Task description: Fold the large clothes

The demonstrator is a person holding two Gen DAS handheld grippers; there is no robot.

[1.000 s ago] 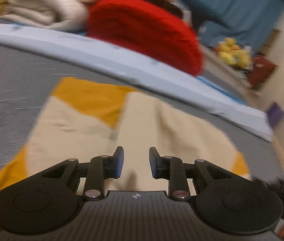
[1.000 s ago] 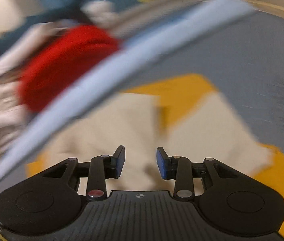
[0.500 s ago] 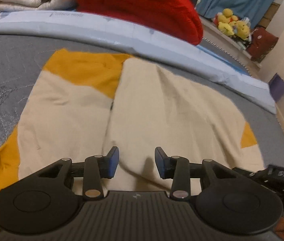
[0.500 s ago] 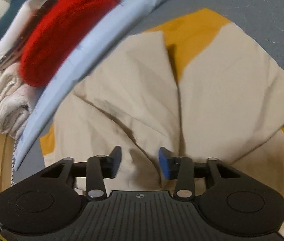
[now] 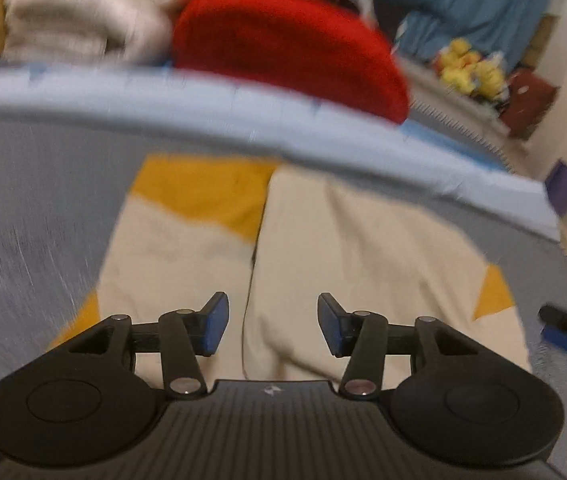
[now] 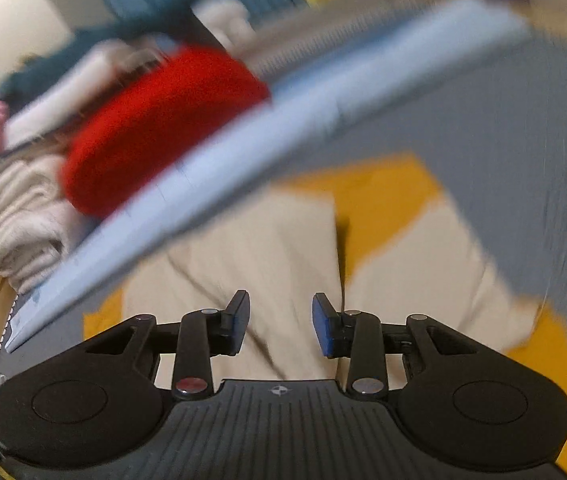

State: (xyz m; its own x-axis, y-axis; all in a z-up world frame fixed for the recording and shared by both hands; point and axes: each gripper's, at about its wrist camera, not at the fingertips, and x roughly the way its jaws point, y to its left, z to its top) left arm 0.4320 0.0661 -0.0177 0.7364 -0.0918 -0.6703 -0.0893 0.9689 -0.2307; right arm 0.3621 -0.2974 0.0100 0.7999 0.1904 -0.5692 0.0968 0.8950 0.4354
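A cream and yellow garment is spread flat on the grey bed cover, just in front of the light blue sheet. The left gripper and right gripper are held over it, jaws apart, nothing gripped.

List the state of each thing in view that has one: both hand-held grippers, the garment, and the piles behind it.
Left hand-held gripper: open, empty, above the garment.
Right hand-held gripper: open, empty, above the garment.
Garment: cream and yellow, lying flat on the grey bed, two cream flaps folded inward and meeting at a centre seam.
Red blanket: folded, in the pile behind.
White blanket: folded, beside the red one.
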